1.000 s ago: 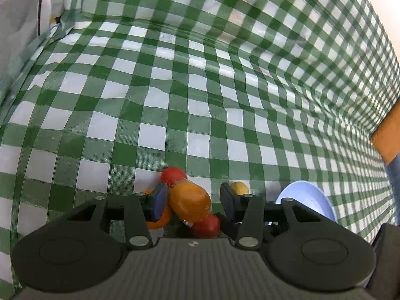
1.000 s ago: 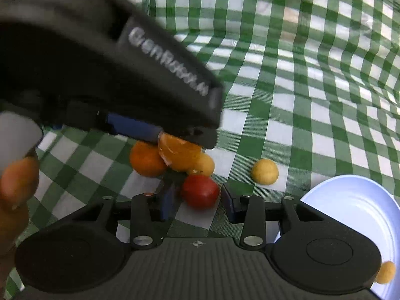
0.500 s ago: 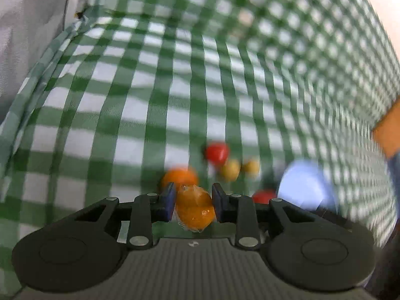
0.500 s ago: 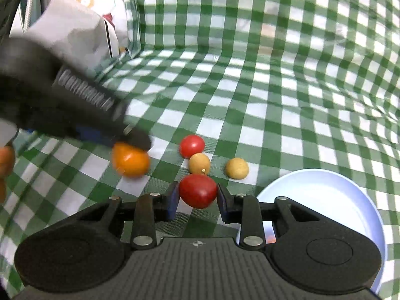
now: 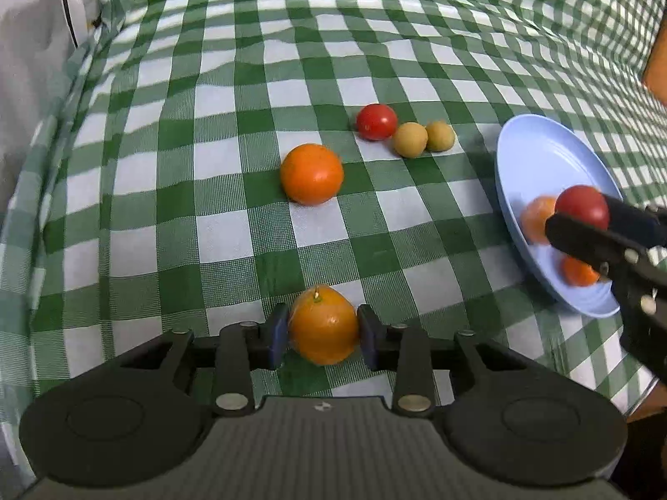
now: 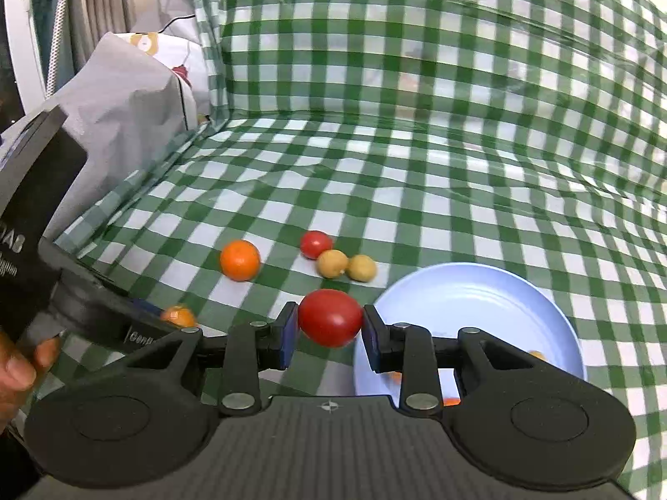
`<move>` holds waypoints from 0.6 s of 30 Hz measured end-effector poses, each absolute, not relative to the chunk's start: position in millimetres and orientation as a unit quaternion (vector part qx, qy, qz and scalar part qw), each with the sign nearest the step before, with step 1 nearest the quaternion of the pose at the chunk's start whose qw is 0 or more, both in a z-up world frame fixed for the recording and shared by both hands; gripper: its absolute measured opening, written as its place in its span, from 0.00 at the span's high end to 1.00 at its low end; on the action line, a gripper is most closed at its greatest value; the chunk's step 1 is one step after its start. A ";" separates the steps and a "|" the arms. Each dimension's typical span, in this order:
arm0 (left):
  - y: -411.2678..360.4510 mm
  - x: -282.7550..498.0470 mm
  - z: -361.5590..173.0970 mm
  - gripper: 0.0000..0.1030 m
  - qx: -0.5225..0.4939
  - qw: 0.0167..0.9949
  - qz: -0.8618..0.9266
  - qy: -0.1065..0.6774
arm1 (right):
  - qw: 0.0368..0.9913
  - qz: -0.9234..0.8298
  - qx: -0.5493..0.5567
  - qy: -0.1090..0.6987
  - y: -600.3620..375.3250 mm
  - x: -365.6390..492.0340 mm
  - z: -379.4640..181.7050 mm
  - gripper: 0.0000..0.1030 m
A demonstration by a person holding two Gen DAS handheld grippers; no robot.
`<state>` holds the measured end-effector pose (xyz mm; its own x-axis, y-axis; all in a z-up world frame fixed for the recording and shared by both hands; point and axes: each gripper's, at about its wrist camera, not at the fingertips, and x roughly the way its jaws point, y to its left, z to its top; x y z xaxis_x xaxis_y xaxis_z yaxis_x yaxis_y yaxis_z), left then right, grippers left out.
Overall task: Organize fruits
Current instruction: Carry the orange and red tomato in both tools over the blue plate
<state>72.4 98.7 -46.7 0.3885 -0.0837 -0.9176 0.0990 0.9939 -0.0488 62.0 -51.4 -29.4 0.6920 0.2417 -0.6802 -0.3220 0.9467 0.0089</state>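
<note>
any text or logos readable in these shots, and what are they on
"Gen…": white print, cut off by the right gripper's body, on the black body of the left gripper, right wrist view.
More white print on the same gripper's upper housing, at the frame's left edge: cropped and blurred, unreadable.
Small white round mark on each camera's own grey ribbed mount: a symbol, no letters.
Nothing printed on the green checked tablecloth, the pale blue plate or the fruit.

Low in the frame, the right tongs clamp a red tomato between their blue pads, above the near left rim of a pale blue plate at lower right. On the green-checked cloth over the worktop, at mid-frame, lie an orange, a second red tomato and two small yellowish fruits side by side. At left edge, the left tongs hold a partly hidden orange fruit.
</note>
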 end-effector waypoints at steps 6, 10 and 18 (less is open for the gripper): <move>99.0 56.4 -16.8 0.64 -0.025 0.867 -0.047 0.495 | 0.928 0.138 -0.043 0.344 -68.6 51.9 -15.6 0.67; 89.1 53.9 1.3 0.64 -0.017 0.885 -0.037 0.464 | 0.930 0.151 -0.048 0.332 -79.9 49.1 -4.7 0.67; 54.5 60.0 16.6 0.64 -0.002 0.898 -0.042 0.439 | 0.938 0.109 -0.039 0.326 -126.3 55.3 4.7 0.67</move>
